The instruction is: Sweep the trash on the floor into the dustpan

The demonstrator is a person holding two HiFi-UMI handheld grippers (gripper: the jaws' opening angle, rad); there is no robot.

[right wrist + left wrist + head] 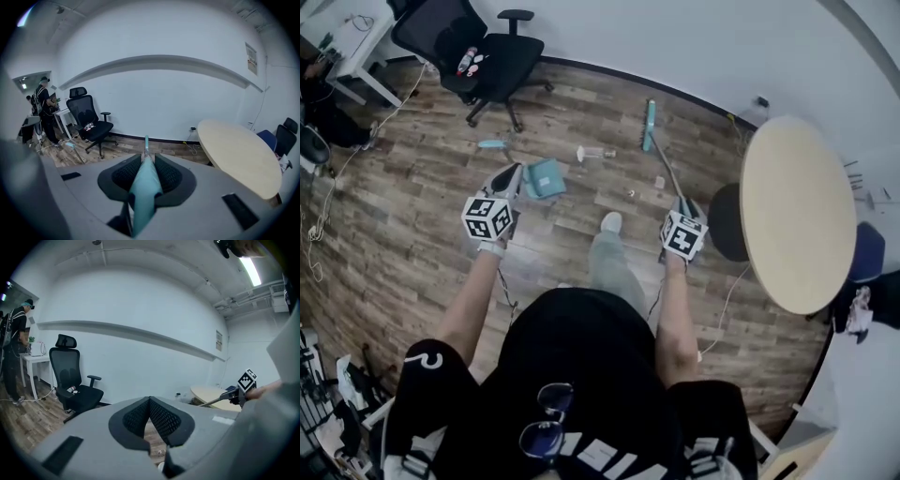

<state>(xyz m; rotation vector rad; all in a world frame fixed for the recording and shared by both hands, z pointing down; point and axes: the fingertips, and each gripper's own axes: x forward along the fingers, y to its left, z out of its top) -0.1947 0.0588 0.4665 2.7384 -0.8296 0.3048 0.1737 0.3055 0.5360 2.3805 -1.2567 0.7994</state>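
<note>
Left gripper (514, 173) hangs low on the person's left with its jaws drawn together tip to tip and nothing visible between them. Its nose is just beside the teal dustpan (546, 178), probably so the pan can be steadied. The dustpan sits on the wood floor (412, 187), and what looks like its teal grip (492, 144) shows further left. Whether a rod joins the two, or reaches the jaws, I cannot tell. Right of the pan lies the trash: a clear plastic piece (596, 152), and further right a few small scraps (659, 182) near the broomstick. All of it lies between pan and brush, which suits a sweep to the left. The broom (143, 187) has its long axis running away from the person toward the wall, leaning a little left. Its broom head (649, 125) is at the far end, down on the boards beyond the scraps. Right gripper (682, 203) is clamped on the teal handle at the near end, with a pad on each side. That grip high on the stick likely gives the reach to draw the brush across.
</note>
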